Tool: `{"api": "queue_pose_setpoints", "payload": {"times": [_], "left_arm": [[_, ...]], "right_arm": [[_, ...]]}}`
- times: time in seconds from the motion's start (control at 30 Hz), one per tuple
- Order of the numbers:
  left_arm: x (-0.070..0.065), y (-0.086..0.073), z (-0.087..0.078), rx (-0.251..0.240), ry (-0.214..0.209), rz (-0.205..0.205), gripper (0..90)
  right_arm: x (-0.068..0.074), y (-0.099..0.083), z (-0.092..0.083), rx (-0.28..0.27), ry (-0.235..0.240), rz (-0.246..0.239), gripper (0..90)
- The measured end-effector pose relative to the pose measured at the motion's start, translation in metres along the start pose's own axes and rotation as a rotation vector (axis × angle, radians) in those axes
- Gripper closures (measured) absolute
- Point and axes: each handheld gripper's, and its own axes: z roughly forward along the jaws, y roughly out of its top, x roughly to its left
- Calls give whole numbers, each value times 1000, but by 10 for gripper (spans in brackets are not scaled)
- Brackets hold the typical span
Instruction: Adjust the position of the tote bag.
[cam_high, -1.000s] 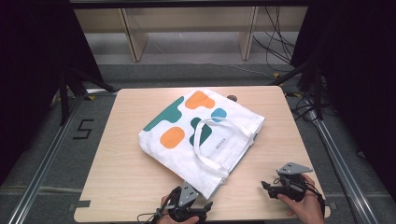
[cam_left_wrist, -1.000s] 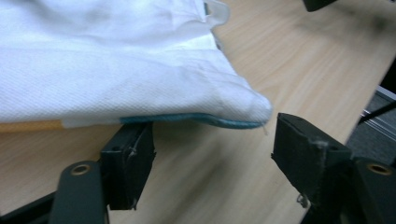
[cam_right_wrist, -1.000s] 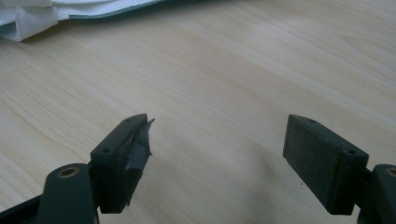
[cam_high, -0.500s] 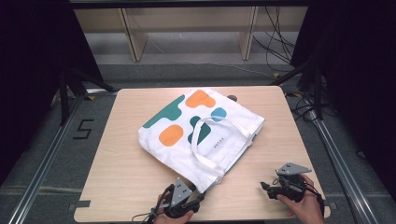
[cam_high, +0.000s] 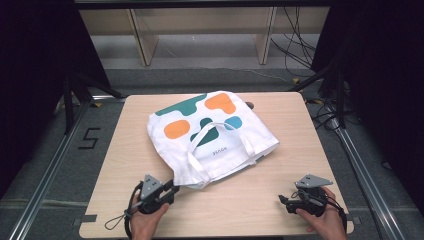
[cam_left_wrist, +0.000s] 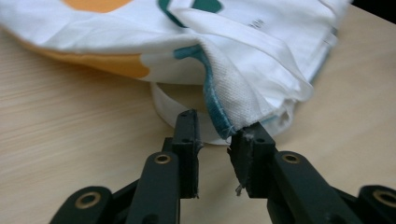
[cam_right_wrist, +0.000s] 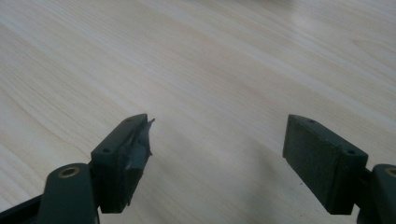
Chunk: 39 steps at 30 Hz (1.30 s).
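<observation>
**Left gripper at the bag's near corner; right gripper idle**

The table (cam_high: 125, 150) is a pale wood top. The bag (cam_high: 210, 135), a white cloth tote printed with orange, teal and blue shapes, lies flat near the table's middle, skewed, with 2 handles (cam_high: 220, 131) folded back over its face. Its near corner (cam_high: 192, 181) points toward the person's left hand.

The left gripper (cam_high: 171, 189) lies low over the table at the near edge, held in the left hand (cam_high: 145, 220), jaws aimed at that corner. Its jaws have just been closing and now stand narrow but not together. In the left gripper view, the corner's teal-stitched hem (cam_left_wrist: 219, 121) hangs just ahead of the gap, and 1 pad (cam_left_wrist: 243, 156) touches the cloth edge. Whether both pads press on the cloth cannot be told.

The right gripper (cam_high: 285, 200) rests on the table at the near right, well apart from the bag, held in the right hand (cam_high: 325, 220). Its jaws stand wide apart over bare wood, with nothing between them.
</observation>
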Motion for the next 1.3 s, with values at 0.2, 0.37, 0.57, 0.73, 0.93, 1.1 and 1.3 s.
{"api": "queue_pose_setpoints", "payload": {"times": [0.2, 0.37, 0.57, 0.73, 0.93, 1.1, 1.3], "left_arm": [[22, 5, 12, 8, 52, -31, 601], [26, 6, 18, 18, 61, -23, 564], [18, 9, 21, 31, 92, 21, 477], [0, 13, 30, 16, 95, 105, 432], [7, 17, 33, -4, 82, 104, 692], [18, 15, 29, 9, 84, 89, 721], [33, 12, 21, 52, 93, 87, 728]], "right_arm": [[2, 0, 1, -2, -15, 11, 240], [3, 1, -1, 1, -13, 22, 241], [4, 1, 0, 1, -22, 18, 241], [4, 1, 0, 7, -17, 14, 240], [2, 2, 3, -25, -15, -26, 241], [2, 7, 2, -32, -44, -6, 233], [-16, 28, 12, -118, -89, -83, 239]]}}
